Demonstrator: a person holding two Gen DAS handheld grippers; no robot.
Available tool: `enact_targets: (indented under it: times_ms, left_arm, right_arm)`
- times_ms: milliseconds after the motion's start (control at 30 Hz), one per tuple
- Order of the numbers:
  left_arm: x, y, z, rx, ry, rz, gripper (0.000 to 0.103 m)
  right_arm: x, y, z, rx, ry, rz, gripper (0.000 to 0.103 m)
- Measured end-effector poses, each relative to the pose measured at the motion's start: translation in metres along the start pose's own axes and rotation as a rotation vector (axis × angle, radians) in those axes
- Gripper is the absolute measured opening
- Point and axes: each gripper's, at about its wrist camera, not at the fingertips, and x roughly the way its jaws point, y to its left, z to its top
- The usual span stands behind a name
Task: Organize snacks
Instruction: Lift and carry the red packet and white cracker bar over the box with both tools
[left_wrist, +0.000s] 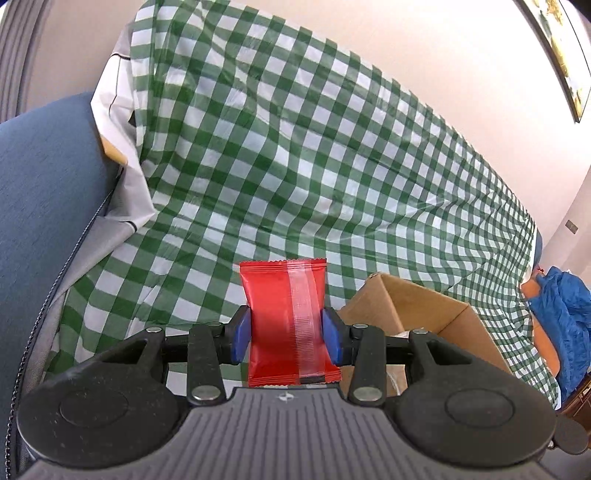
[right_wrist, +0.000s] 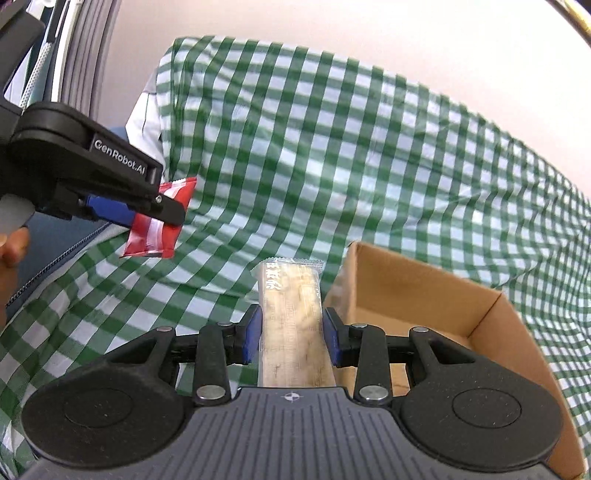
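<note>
**Both hand-held grippers loaded beside the cardboard box**

The left hand-held gripper (left_wrist: 286, 334) is clamped on a red snack packet (left_wrist: 284, 321), held upright between its blue pads (left_wrist: 240, 334), left of the cardboard box (left_wrist: 417, 306). The right hand-held gripper (right_wrist: 290, 339) grips a clear-wrapped beige snack bar (right_wrist: 291, 325), just left of the box's near wall. A green checked cloth (left_wrist: 295, 166) lies under and behind the box. A blue bag (left_wrist: 569, 317) sits far right of the box.
</note>
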Motion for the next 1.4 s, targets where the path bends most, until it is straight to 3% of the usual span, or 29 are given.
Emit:
enact_targets:
  times_ms: [367, 833, 1400]
  left_arm:
    - [0.002, -0.029, 0.004, 0.016, -0.009, -0.036, 0.045]
    - [0.009, -0.098, -0.011, 0.119, -0.018, -0.13, 0.045]
    - [0.015, -0.151, -0.026, 0.181, -0.043, -0.257, 0.045]
  right_arm:
    - [-0.012, -0.033, -0.004, 0.028, -0.035, -0.044, 0.037]
    - [-0.027, -0.087, -0.018, 0.089, -0.054, -0.139, 0.037]
    - [-0.037, -0.136, -0.037, 0.164, -0.045, -0.241, 0.037]
